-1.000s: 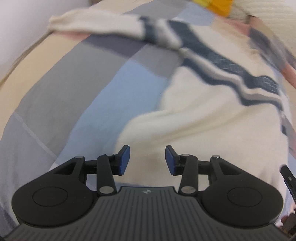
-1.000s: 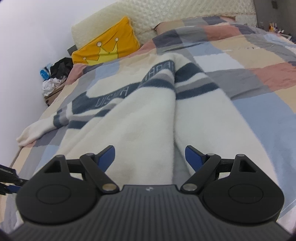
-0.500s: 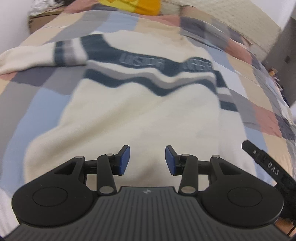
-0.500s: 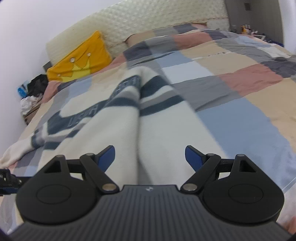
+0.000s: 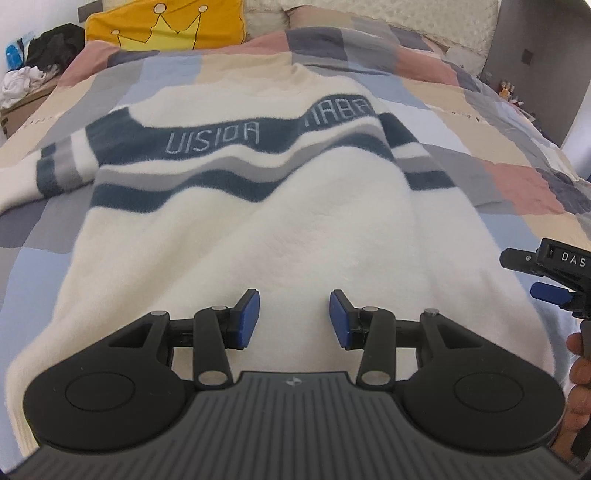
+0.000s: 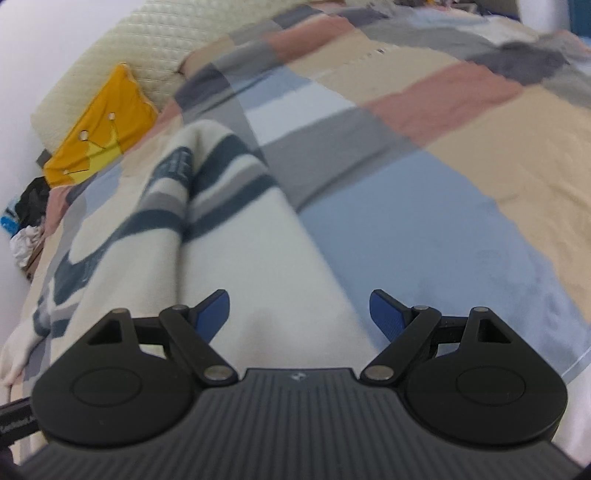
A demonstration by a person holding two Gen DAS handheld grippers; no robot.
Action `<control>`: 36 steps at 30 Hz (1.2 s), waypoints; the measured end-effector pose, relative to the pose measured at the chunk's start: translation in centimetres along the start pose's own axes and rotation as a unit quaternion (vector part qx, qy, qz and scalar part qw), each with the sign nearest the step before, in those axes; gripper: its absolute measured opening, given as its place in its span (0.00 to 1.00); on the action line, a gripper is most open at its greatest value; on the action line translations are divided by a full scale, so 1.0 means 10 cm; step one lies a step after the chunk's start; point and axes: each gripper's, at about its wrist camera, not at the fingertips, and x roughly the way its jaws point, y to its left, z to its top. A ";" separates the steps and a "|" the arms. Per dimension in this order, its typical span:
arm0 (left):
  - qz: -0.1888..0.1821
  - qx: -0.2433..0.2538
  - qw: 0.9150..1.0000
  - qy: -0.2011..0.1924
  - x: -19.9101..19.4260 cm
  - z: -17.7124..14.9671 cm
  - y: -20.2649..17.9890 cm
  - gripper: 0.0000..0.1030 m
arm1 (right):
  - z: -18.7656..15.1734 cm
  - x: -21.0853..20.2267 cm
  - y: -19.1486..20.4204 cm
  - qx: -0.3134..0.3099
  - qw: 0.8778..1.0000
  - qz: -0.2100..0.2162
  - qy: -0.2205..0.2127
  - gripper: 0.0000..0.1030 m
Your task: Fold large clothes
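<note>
The left gripper (image 5: 294, 319) is seen with its blue pads parted and nothing between them, poised over the lower body of the cream sweater (image 5: 280, 236). The right gripper (image 6: 300, 315) is held with its jaws spread wider, likewise empty, above the sweater's right-hand part and edge (image 6: 258, 266).

Only in the left wrist view is the whole front of the sweater shown: it is spread flat on the patchwork bedspread (image 5: 517, 173), with dark blue and grey bands and pale lettering across the chest, and one sleeve (image 5: 48, 173) is stretched out to the left. In that view the right gripper (image 5: 554, 291) is also caught at the right edge, with part of the hand (image 5: 578, 373) that carries it. In the right wrist view, which is blurred, a lengthwise crease (image 6: 184, 236) in the sweater is revealed, and the broad stretch of bedspread (image 6: 461, 184) to the right of the garment is shown bare.

A yellow cushion with a crown (image 5: 166, 24) is propped at the head of the bed, against a quilted cream headboard (image 6: 122, 48). A heap of dark and white clothing (image 5: 40, 62) is piled beside the bed at the far left. A dark panel (image 5: 535, 62) stands at the far right.

Nothing lies on the sweater. Open bedspread is left around it on the left, right and far sides.
</note>
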 end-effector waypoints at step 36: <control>-0.074 -0.169 0.983 -0.018 -0.09 -0.13 0.68 0.47 | -0.53 -0.09 -0.03 0.098 0.984 0.096 0.116 0.19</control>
